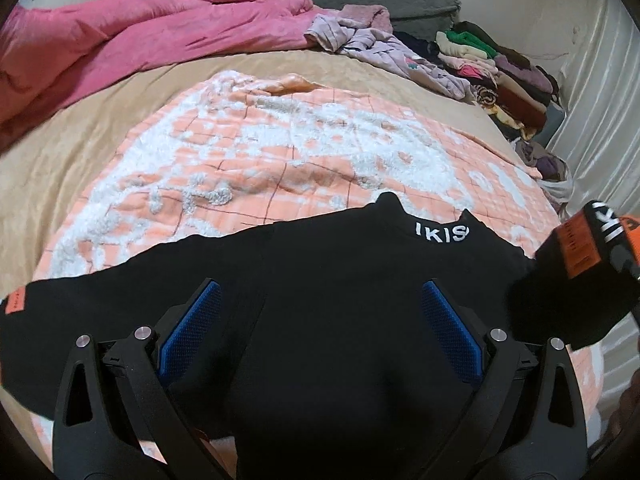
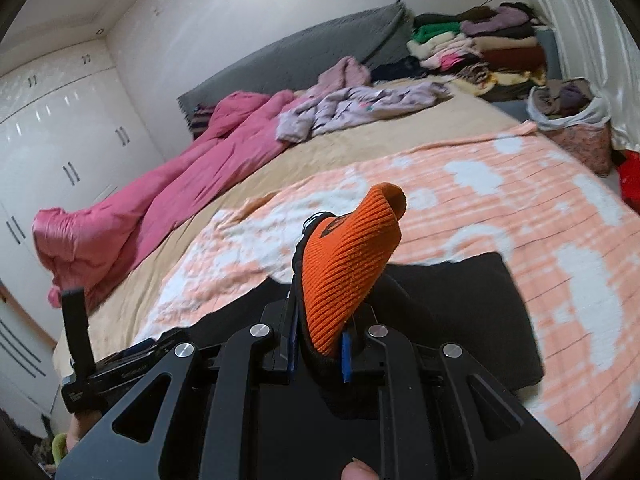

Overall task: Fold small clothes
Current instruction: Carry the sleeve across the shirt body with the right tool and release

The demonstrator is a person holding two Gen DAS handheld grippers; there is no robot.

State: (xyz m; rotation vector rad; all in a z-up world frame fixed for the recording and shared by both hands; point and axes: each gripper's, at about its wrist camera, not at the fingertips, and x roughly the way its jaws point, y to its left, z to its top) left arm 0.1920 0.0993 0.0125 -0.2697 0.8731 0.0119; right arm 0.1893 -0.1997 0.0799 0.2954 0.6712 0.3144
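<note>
A black garment (image 1: 340, 280) lies on the bed's peach-and-white blanket (image 1: 280, 152). The left gripper (image 1: 320, 312) gapes wide above it; the right gripper (image 2: 320, 344) clamps its orange cuff (image 2: 352, 264). White wardrobes (image 2: 60, 128) stand behind.

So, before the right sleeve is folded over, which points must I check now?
1. Right tongs shut on the orange cuff: ok.
2. Left tongs open, holding nothing, above the black top: ok.
3. Black top spread flat on the peach blanket: ok where visible; the lower part is hidden by the tongs.
4. Other sleeve with its orange tag lies out flat: ok.
5. Collar lettering faces up: ok.
6. Landing area on the top free of other clothes: ok.
</note>
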